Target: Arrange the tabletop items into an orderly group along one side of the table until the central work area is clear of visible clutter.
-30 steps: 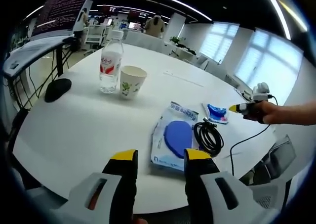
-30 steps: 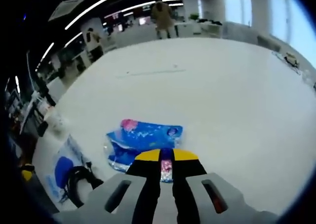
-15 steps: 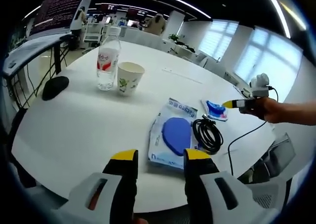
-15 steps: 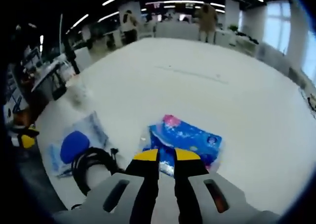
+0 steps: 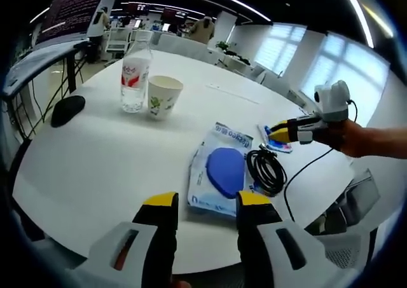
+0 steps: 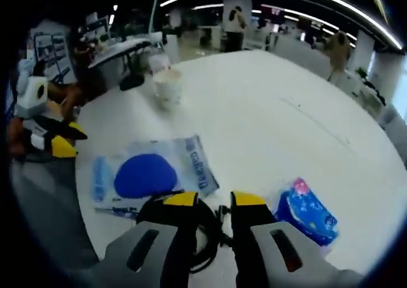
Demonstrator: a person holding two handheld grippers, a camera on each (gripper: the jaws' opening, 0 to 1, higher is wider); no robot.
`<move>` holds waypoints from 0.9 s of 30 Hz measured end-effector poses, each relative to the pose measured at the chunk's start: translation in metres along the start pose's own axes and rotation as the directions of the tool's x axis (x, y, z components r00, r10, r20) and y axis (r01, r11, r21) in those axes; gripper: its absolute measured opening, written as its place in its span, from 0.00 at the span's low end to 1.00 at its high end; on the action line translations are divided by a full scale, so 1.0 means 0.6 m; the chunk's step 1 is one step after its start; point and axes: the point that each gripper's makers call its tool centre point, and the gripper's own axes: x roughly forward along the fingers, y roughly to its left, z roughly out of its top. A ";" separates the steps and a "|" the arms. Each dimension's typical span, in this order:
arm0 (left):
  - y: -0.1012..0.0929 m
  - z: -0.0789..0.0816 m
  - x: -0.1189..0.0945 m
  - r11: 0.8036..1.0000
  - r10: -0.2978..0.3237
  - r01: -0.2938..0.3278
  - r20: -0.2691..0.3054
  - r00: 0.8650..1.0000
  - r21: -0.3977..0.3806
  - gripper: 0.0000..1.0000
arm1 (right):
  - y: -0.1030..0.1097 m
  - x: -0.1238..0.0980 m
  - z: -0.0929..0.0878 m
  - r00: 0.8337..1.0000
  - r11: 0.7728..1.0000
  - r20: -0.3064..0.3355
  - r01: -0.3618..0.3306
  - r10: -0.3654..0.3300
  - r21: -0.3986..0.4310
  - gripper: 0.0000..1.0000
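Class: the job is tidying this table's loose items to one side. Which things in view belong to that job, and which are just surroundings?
Part of the job:
water bottle
paper cup
computer mouse
clear packet with blue pad
coiled black cable
small blue packet

Just surroundings:
white table
desks and monitors behind
windows

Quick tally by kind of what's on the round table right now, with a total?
Water bottle: 1
Paper cup: 1
Computer mouse: 1
Clear pouch with blue pad: 1
Coiled black cable: 1
Blue snack packet: 1
Total: 6
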 end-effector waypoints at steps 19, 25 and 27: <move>-0.002 -0.005 0.007 1.000 -0.012 0.012 -0.013 1.000 -0.002 0.34 | 0.050 0.019 -0.083 0.986 0.991 -0.148 -0.095 0.080 -0.096 0.02; -0.004 -0.009 0.012 1.000 -0.019 0.019 -0.022 1.000 -0.002 0.33 | 0.045 0.005 -0.094 0.989 0.996 -0.139 -0.066 0.056 -0.066 0.00; -0.004 -0.012 0.013 1.000 -0.020 0.020 -0.027 0.999 -0.003 0.33 | 0.042 0.002 -0.099 0.989 0.997 -0.140 -0.055 0.047 -0.054 0.00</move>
